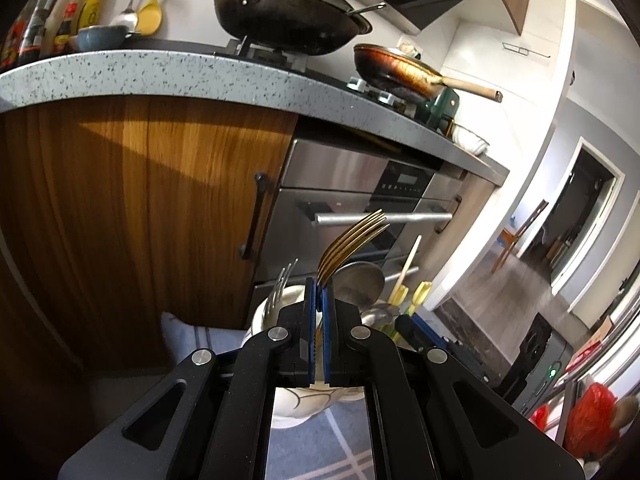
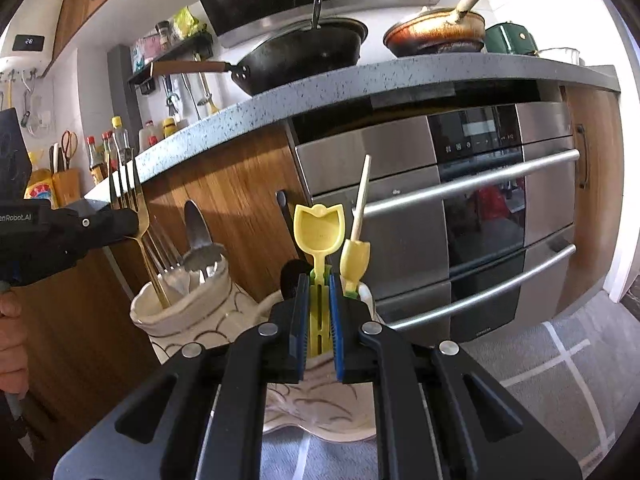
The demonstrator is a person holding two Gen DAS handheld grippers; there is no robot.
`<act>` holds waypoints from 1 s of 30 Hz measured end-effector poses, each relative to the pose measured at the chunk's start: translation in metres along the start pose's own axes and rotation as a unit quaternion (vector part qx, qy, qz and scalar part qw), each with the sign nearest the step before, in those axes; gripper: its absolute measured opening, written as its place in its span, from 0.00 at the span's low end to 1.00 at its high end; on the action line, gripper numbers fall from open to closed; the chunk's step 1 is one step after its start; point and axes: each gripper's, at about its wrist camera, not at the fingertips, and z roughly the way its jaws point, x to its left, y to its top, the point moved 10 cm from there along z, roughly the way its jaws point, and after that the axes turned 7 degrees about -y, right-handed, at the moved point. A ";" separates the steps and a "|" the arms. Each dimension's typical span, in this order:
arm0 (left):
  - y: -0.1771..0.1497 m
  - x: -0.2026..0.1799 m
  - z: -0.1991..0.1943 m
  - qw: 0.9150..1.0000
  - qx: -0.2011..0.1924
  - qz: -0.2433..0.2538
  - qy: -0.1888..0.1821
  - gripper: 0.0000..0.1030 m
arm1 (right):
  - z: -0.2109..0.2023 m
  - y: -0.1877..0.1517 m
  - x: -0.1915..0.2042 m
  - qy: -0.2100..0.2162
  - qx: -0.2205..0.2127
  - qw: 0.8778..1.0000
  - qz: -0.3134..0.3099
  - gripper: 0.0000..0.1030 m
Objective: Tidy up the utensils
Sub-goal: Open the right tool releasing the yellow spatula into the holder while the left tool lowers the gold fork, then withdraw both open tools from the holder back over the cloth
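My left gripper (image 1: 320,286) is shut on a gold fork (image 1: 354,240), whose tines stick up past the fingertips. In the right wrist view that left gripper (image 2: 134,226) clamps the gold fork (image 2: 141,220) by its neck, and the handle end reaches down into a white ceramic holder (image 2: 180,320) with silver forks (image 2: 168,256) and a spoon (image 2: 196,224). My right gripper (image 2: 319,282) is shut on the stem of a yellow tulip-shaped spoon (image 2: 319,228) standing in a second white holder (image 2: 320,404). Beside it stands another yellow tulip utensil (image 2: 354,258) and a pale stick (image 2: 362,192).
Both holders stand on a grey checked cloth (image 2: 560,360) in front of a wooden cabinet door (image 1: 140,200) and a steel oven (image 2: 460,220). Above, the speckled counter (image 1: 160,68) carries a black wok (image 1: 288,20) and a frying pan (image 1: 392,68). A hand (image 2: 10,320) holds the left gripper.
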 end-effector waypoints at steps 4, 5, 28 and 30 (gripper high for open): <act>-0.004 0.003 0.003 1.000 0.005 -0.001 0.007 0.03 | 0.002 -0.002 -0.001 0.004 0.016 1.000 0.007 0.09; -0.004 0.004 0.003 1.000 0.005 -0.002 0.007 0.03 | 0.002 -0.002 -0.001 0.004 0.017 1.000 0.007 0.10; -0.005 0.000 -0.027 0.999 0.006 0.022 0.044 0.39 | -0.068 0.007 -0.012 -0.012 0.054 0.998 -0.012 0.85; -0.007 -0.002 -0.035 0.998 0.004 0.034 0.056 0.51 | -0.079 0.006 -0.017 -0.017 0.058 0.998 -0.017 0.87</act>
